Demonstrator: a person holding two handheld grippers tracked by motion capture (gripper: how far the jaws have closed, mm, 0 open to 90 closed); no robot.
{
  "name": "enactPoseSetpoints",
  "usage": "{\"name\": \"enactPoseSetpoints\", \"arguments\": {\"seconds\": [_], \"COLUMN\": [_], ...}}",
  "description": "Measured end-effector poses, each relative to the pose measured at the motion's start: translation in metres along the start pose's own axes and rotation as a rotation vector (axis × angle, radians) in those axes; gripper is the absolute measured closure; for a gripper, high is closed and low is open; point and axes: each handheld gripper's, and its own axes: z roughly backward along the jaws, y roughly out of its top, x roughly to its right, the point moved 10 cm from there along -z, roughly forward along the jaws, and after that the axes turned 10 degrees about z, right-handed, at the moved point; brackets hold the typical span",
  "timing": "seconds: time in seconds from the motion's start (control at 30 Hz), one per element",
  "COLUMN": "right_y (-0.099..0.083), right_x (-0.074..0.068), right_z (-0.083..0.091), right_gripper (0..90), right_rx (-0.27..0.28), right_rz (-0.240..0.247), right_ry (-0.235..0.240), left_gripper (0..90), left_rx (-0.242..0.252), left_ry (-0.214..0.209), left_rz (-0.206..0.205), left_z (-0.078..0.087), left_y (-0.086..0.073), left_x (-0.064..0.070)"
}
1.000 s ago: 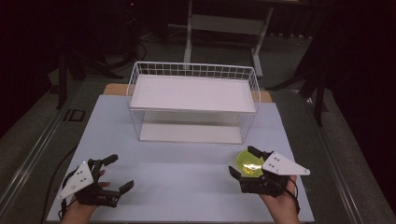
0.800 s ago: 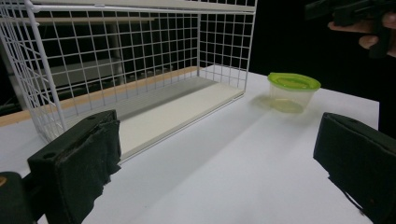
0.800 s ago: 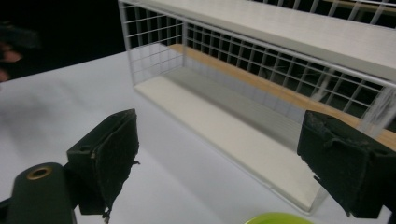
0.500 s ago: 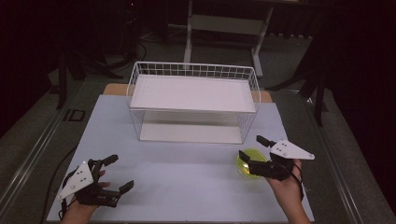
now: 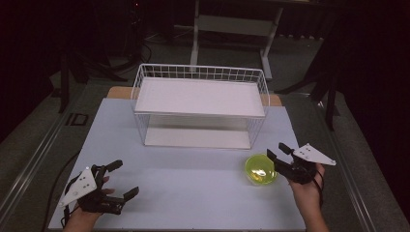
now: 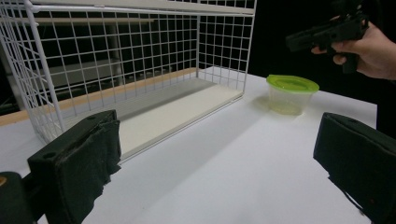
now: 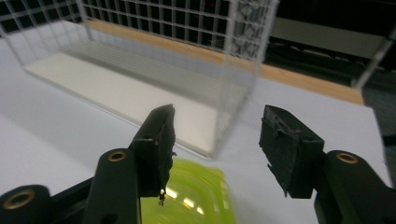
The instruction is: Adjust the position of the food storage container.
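the tub (image 5: 261, 169) looks like a small, thin-walled plastic food container, so it should be light and a little springy in the walls; a hard squeeze would likely bow the sides or pop the lid, and the smooth plastic could slip between padded jaws. the safest hold, as a judgement, is across the body just under the lid rim, where the rim stiffens the wall and gives the pads something to catch on, or across the lid's outer edge from above. it appears empty or nearly so, which means it may skid on the worktop (image 5: 193, 183) if nudged before the jaws close. in looks it is round, with a clear, slightly tapered body and a bright yellow-green lid (image 6: 293, 83) that sits flat and overhangs the wall a little. it stands upright on the white worktop toward the right side, in front of the right end of the wire rack (image 5: 200, 104) and apart from it. the right tongs (image 5: 283, 155) hang just beside it on its right, jaws spread and not touching it, with nothing between them. the left tongs (image 5: 120, 180) rest low at the near left corner, well apart from the tub, jaws spread wide and empty.
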Motion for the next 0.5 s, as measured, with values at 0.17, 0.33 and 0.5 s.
{"name": "enactPoseSetpoints", "arguments": {"seconds": [0.17,0.33,0.5], "right_y": [-0.031,-0.051,-0.071], "right_x": [0.018,0.029,0.032], "right_z": [-0.003,-0.004,-0.006], "right_gripper": [55.2,60.9,71.4], "right_rx": [-0.076,-0.129,-0.198], "right_rz": [-0.024,-0.028,-0.001], "right_ry": [-0.036,-0.069,-0.083], "left_gripper": [1.6,1.6,1.6], "left_rx": [-0.001,-0.004,-0.004], "left_ry": [-0.005,-0.006,-0.009], "left_rz": [0.001,-0.004,-0.003], "left_z": [-0.001,-0.001,-0.002], "left_y": [0.0,-0.001,-0.001], "left_x": [0.001,0.002,0.002]}}
